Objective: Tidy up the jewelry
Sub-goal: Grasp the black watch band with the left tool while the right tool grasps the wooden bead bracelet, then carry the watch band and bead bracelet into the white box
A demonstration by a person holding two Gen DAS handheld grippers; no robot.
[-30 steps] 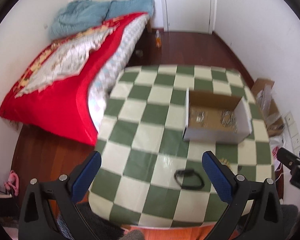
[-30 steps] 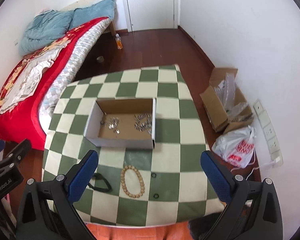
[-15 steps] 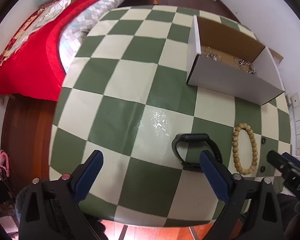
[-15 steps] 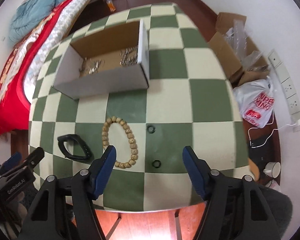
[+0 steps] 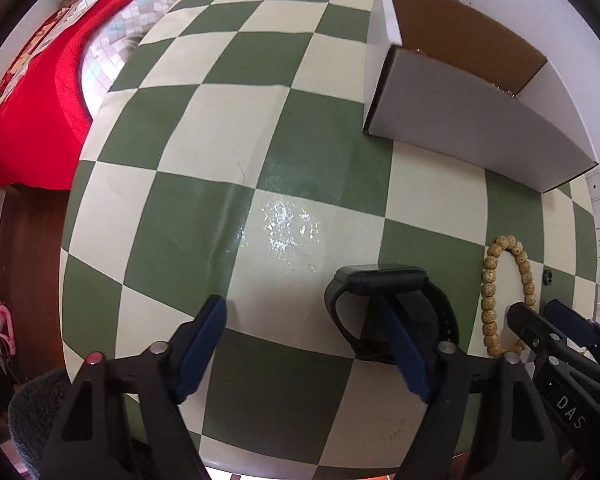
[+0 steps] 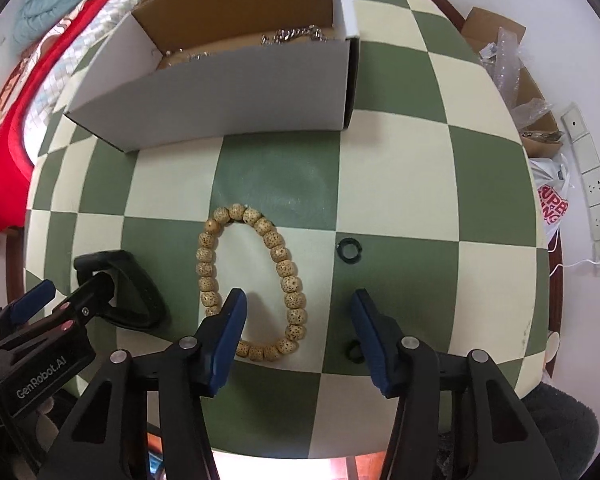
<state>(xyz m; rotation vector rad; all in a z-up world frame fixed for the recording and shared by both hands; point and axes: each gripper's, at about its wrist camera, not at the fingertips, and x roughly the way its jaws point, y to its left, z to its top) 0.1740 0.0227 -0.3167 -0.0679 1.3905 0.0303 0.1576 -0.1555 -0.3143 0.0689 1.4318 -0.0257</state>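
Observation:
A black wristband point(image 5: 392, 304) lies on the green-and-cream checked table point(image 5: 228, 152). My left gripper point(image 5: 304, 320) is open, low over the table, with its right finger inside the band's loop; the band also shows in the right wrist view point(image 6: 136, 288). A tan bead bracelet point(image 6: 278, 254) lies in front of my right gripper point(image 6: 300, 308), which is open with its fingers either side of the bracelet's near right strand. Two small black rings point(image 6: 349, 249) point(image 6: 354, 350) lie to the right. A white cardboard box point(image 6: 228, 80) holding silver jewelry point(image 6: 292, 36) stands behind.
A bed with a red cover point(image 5: 32, 92) stands left of the table. On the floor to the right are an open carton point(image 6: 512, 68) and a plastic bag point(image 6: 552, 200). Wall sockets point(image 6: 592, 184) line the right wall. The table's near edge point(image 6: 300, 452) is just below the grippers.
Both grippers have dropped low and moved forward over the table. The left one has reached the black wristband, the right one the bead bracelet. The right gripper's fingers stand closer together than before.

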